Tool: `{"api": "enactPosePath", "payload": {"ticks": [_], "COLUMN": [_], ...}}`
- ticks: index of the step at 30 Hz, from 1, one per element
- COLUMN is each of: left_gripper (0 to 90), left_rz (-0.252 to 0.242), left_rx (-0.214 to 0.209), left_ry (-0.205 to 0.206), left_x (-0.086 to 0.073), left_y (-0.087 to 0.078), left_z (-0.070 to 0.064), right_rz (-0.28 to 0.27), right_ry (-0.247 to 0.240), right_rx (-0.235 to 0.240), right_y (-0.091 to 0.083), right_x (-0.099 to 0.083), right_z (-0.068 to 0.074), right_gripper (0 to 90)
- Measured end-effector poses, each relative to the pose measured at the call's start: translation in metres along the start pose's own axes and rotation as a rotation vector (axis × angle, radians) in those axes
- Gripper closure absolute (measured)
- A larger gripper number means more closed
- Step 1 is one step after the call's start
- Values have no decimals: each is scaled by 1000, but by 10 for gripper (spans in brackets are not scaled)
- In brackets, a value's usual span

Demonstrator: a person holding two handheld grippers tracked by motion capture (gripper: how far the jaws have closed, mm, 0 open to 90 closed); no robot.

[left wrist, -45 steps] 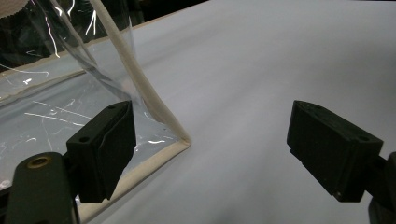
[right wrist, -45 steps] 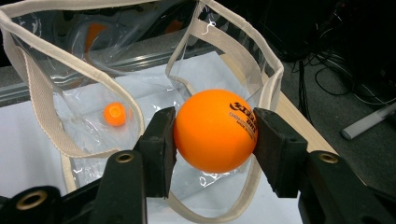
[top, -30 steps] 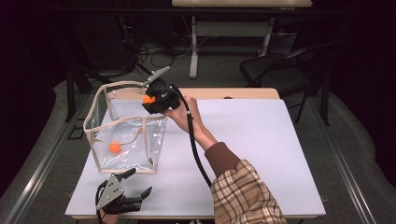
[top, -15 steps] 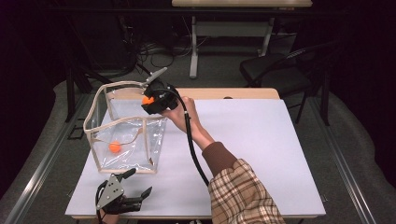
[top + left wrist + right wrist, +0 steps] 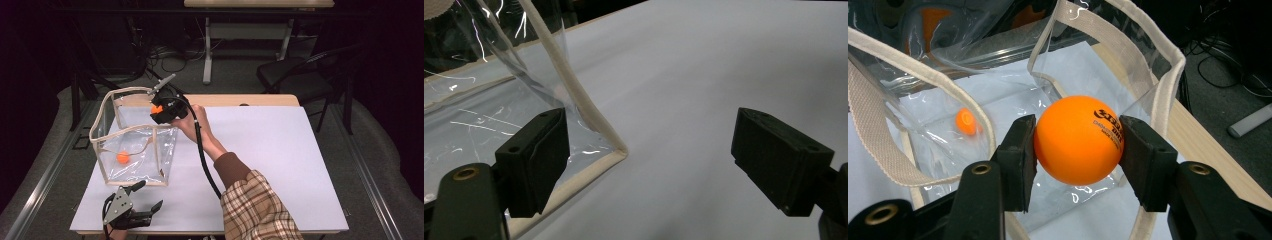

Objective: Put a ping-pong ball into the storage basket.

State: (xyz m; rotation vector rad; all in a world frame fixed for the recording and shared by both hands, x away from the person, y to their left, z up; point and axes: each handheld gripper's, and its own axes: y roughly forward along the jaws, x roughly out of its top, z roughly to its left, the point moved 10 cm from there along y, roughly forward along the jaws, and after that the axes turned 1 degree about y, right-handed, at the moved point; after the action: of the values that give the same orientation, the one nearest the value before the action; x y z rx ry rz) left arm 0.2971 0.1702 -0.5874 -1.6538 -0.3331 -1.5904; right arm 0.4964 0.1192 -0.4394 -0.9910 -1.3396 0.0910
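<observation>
The right gripper [image 5: 1077, 150] pinches an orange ball [image 5: 1079, 139] between its two black jaws, one pad on each side, and holds it above the open mouth of the clear bag [image 5: 134, 150] at the left centre of the high view; the bag's floor lies directly below the ball, so the coming move likely turns on a straight release downward inside the cream rim. A second orange ball [image 5: 123, 158] already rests on the bag's floor, toward the lower left. The left gripper [image 5: 142, 199] sits at the bottom left of the high view, jaws spread and empty, just beside the bag's near corner. The white table [image 5: 280, 150] carries the bag; beyond it stand a black chair [image 5: 295, 75] and loose floor cables.
</observation>
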Motion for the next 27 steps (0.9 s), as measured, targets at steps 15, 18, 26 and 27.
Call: {"api": "enactPosePath", "payload": {"ticks": [15,18,26,27], "left_gripper": [158,158,158,158], "left_rz": [-1,-3,-3,-3], "left_rx": [-3,-2,-1,-1], "left_ry": [-3,-3,-3,-3], "left_x": [0,0,0,0], "left_y": [0,0,-1,-1], "left_z": [0,0,1,1], "right_rz": [41,45,33,33], "right_ry": [21,23,67,67], "right_rx": [8,11,-4,-4], "right_y": [12,14,12,12], "right_x": [-5,-6,-8,-8], "right_z": [1,1,-8,-8], "right_gripper": [505,504,375,375]}}
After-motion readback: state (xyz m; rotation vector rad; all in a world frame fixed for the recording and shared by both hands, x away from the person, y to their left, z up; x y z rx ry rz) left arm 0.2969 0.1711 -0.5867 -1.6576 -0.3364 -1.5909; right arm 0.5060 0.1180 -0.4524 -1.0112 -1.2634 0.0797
